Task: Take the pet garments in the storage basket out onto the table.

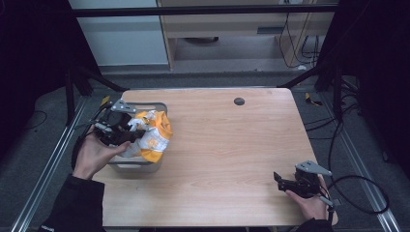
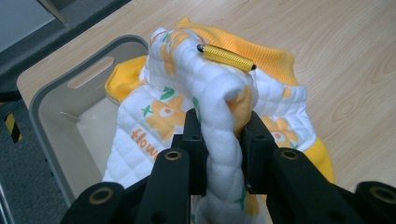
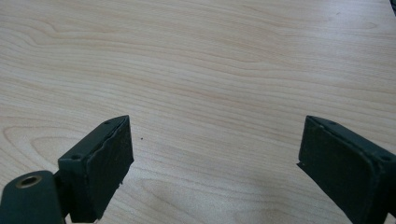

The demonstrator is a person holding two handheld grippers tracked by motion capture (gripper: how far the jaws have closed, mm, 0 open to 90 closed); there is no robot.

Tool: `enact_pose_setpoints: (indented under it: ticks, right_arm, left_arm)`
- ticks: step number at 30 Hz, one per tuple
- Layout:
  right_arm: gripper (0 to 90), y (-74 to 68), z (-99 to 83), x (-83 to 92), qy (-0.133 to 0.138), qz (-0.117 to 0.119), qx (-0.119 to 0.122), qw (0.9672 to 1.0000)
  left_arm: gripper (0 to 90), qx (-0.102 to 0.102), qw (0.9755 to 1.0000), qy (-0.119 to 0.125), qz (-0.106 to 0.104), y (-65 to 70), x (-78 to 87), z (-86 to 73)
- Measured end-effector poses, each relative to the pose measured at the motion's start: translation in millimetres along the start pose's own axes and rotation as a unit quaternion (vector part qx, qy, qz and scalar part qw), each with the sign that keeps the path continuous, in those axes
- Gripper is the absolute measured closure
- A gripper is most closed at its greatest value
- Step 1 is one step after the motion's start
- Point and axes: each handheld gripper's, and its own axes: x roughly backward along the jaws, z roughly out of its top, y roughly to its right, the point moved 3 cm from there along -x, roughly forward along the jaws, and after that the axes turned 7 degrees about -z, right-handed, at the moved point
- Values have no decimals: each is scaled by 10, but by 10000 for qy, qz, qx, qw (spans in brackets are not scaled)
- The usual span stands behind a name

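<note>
A white quilted garment (image 1: 152, 133) with orange flower print and yellow trim hangs partly over the rim of a grey plastic bin (image 1: 145, 106) at the table's left. My left gripper (image 1: 131, 129) is shut on a bunched fold of this garment (image 2: 205, 98), above the grey bin (image 2: 51, 112). A small gold ridged cylinder (image 2: 228, 57) lies on top of the cloth just beyond the jaws. My right gripper (image 1: 279, 180) rests near the table's front right corner. Its jaws stand wide apart over bare wood, with nothing between the fingers (image 3: 100, 163).
The wooden table (image 1: 232, 140) has a small dark round cap (image 1: 239, 101) near its back edge. Metal rails and cables run along the floor on both sides. A cable trails from the right gripper off the table's right edge.
</note>
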Motion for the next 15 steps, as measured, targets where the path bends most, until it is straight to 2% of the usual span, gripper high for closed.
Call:
enact_pose_setpoints:
  ticks: [15]
  right_arm:
    - [100, -1, 0, 0, -2, 10, -2, 10000]
  left_arm:
    - [750, -331, 9991, 13, -255, 273, -110, 157]
